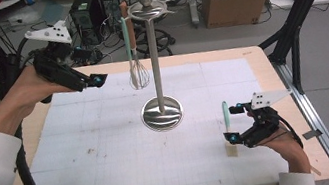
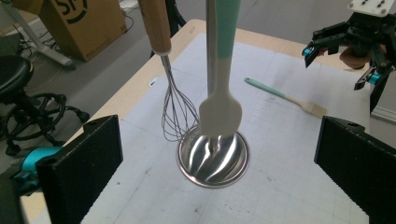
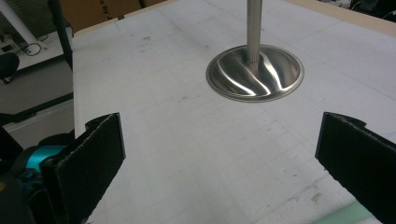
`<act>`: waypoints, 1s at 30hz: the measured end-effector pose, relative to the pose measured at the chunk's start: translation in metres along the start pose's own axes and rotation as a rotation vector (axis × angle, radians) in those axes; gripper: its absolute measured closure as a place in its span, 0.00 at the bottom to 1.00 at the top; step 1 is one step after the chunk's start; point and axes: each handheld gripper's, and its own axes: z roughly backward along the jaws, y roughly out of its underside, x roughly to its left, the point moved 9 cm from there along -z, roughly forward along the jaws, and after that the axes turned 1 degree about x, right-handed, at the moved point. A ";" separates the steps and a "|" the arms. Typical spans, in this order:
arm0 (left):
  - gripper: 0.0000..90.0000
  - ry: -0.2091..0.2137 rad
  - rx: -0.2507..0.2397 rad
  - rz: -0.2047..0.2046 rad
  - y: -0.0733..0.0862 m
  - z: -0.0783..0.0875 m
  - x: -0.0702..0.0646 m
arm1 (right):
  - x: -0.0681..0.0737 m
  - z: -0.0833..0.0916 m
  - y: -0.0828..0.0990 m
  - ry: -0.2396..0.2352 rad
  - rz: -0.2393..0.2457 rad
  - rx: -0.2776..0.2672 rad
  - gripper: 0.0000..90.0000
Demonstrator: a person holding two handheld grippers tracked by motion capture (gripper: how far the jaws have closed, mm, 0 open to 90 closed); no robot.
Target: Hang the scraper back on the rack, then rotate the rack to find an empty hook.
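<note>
Left gripper is raised at the far left, jaws wide apart and empty, facing the whisk and spatula that hang from the steel stand mid-table. Risk: a bump sets both swinging or tips the stand. Right gripper, near right, gapes empty just beside the brush on the mat; closing early could nudge it away.

mint-and-cream spatula, white gridded mat, shiny silver stand
</note>
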 end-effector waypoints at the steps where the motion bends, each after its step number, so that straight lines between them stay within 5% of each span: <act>1: 0.02 -0.002 -0.002 -0.005 -0.001 0.001 0.000 | 0.000 0.000 0.000 -0.001 0.000 0.001 0.00; 15: 0.04 0.014 -0.014 -0.026 -0.033 0.026 -0.013 | -0.002 0.000 0.002 0.000 -0.007 0.005 0.00; 18: 0.20 0.044 -0.018 -0.027 -0.040 0.030 -0.018 | -0.003 0.000 0.002 0.000 -0.006 0.005 0.00; 30: 0.58 0.062 -0.038 -0.074 -0.072 0.035 -0.029 | -0.005 -0.002 0.001 -0.002 0.001 -0.001 0.00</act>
